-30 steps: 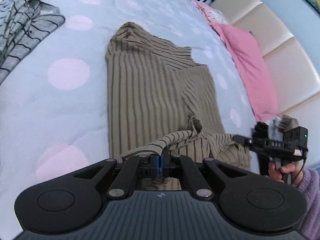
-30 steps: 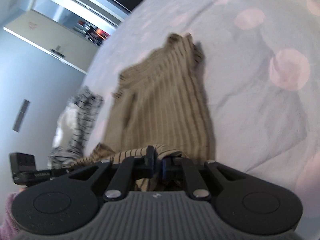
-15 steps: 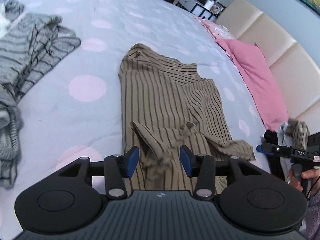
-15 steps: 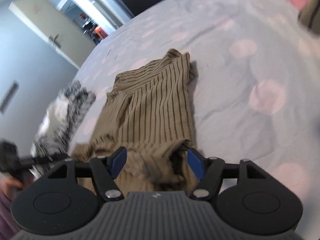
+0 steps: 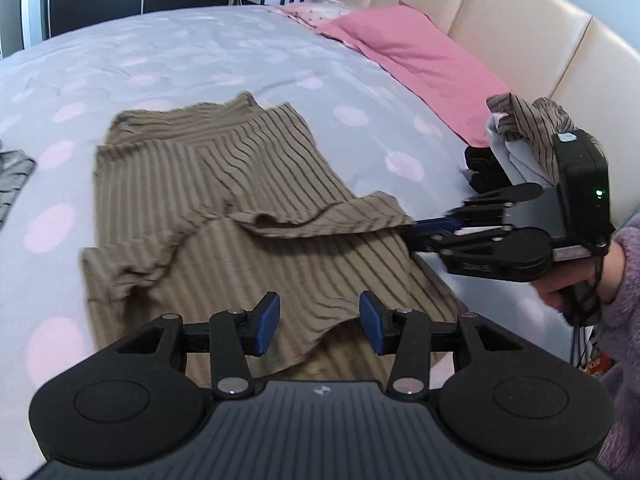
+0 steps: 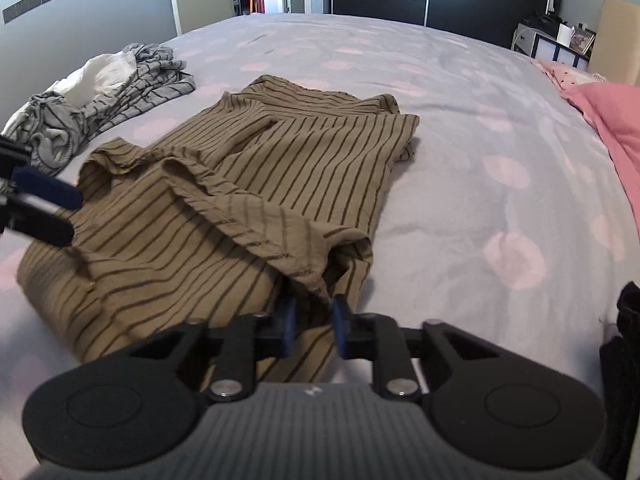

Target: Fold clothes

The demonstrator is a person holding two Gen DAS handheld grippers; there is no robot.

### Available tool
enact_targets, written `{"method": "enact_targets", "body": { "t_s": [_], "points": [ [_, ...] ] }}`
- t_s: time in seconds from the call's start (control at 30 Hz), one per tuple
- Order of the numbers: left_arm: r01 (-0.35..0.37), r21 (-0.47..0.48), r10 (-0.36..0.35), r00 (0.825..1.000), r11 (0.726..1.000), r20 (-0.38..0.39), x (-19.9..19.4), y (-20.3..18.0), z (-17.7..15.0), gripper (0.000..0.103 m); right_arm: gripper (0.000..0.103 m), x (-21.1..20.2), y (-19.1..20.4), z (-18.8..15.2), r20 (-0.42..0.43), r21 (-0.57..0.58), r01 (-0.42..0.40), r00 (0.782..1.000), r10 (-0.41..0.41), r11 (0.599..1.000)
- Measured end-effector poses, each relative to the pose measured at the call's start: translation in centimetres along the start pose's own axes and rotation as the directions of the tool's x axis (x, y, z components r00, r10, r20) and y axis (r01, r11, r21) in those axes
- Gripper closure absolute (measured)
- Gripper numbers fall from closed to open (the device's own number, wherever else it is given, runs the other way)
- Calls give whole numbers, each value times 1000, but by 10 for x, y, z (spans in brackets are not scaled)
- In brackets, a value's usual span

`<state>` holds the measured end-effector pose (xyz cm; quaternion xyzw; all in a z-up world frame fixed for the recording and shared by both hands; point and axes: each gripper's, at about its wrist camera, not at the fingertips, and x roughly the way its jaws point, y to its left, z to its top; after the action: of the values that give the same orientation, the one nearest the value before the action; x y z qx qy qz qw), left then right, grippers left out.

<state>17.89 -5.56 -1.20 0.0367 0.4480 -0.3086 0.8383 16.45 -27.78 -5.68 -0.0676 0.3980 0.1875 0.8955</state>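
A brown striped garment [image 5: 248, 200] [image 6: 256, 184] lies partly folded on the dotted bedsheet [image 5: 200, 52], its top layer rumpled. My left gripper [image 5: 319, 324] is open over the garment's near hem and holds nothing. It also shows at the left edge of the right wrist view, as the left gripper [image 6: 40, 200]. My right gripper [image 6: 314, 320] has its jaws narrowed but still apart, with a raised fold of the garment dipping between the pads. In the left wrist view the right gripper [image 5: 436, 228] points at the garment's right edge, held by a hand in a purple sleeve [image 5: 616, 280].
A pile of grey striped and white clothes [image 6: 112, 80] lies at the bed's far left. Pink pillows [image 5: 420, 60] rest against the cream headboard [image 5: 520, 40]. A stack of clothes [image 5: 520, 136] sits by the headboard. Something dark [image 6: 624, 344] is at the right edge.
Both grippers let go of the garment's edge, which dropped onto the lower layer. Both pulled back, then the right jaws narrowed around a fold at the right side.
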Motion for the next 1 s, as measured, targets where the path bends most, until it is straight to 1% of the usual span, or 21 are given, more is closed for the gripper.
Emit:
{"method": "enact_targets", "body": {
  "t_s": [0.07,0.13,0.17,0.2,0.27,0.3,0.33,0.47,0.53,0.67,0.73,0.77,0.8,0.87,0.97,1.0],
  "points": [
    [-6,2,6,1000,1000,-23,7,0,-2,64,102,-2,-4,2,12,18,-15,1000,15,1000],
    [-13,4,13,999,1000,-47,13,-1,-5,68,102,-11,-7,6,-12,38,-29,999,29,999],
    [-16,5,16,998,1000,-58,17,-1,-6,74,102,-17,-8,9,-22,50,-28,999,29,998],
    [-19,6,19,997,1000,-70,20,-1,-7,76,102,-24,-10,10,-29,61,-29,999,31,998],
    [-25,8,26,995,1000,-93,26,-2,-9,86,102,-35,-15,13,-54,104,-25,998,31,994],
    [-28,9,29,994,1000,-104,30,-2,-10,88,102,-41,-18,13,-55,128,-27,998,34,991],
    [-31,10,32,993,999,-116,33,-2,-12,92,102,-45,-22,12,-57,149,-23,998,32,989],
    [-43,15,44,987,999,-152,43,-3,-16,95,102,-58,-34,8,-57,209,15,998,-3,978],
    [-46,15,47,990,999,-130,36,-3,-17,95,102,-61,-38,6,-68,220,42,997,-27,975],
    [-52,15,53,995,999,-87,21,-4,-20,95,101,-69,-33,-3,-74,209,21,997,-5,978],
    [-55,15,56,996,998,-66,14,-4,-21,95,91,-70,-26,-7,-96,162,2,995,13,987],
    [-56,15,57,997,998,-55,10,-4,-21,95,84,-69,-22,-9,-108,138,-7,994,22,990],
    [-58,14,58,997,998,-44,7,-4,-22,95,67,-71,-18,-12,-107,125,-3,994,16,992],
    [-61,14,61,998,998,-23,-1,-4,-23,95,67,-74,-12,-16,-86,104,14,996,-5,994],
    [-65,14,65,998,998,10,-12,-4,-25,94,66,-77,-7,-21,-6,125,18,1000,-17,992],
    [-67,14,66,998,998,21,-15,-4,-26,93,62,-75,-6,-22,9,124,21,1000,-22,992]
  ]
}}
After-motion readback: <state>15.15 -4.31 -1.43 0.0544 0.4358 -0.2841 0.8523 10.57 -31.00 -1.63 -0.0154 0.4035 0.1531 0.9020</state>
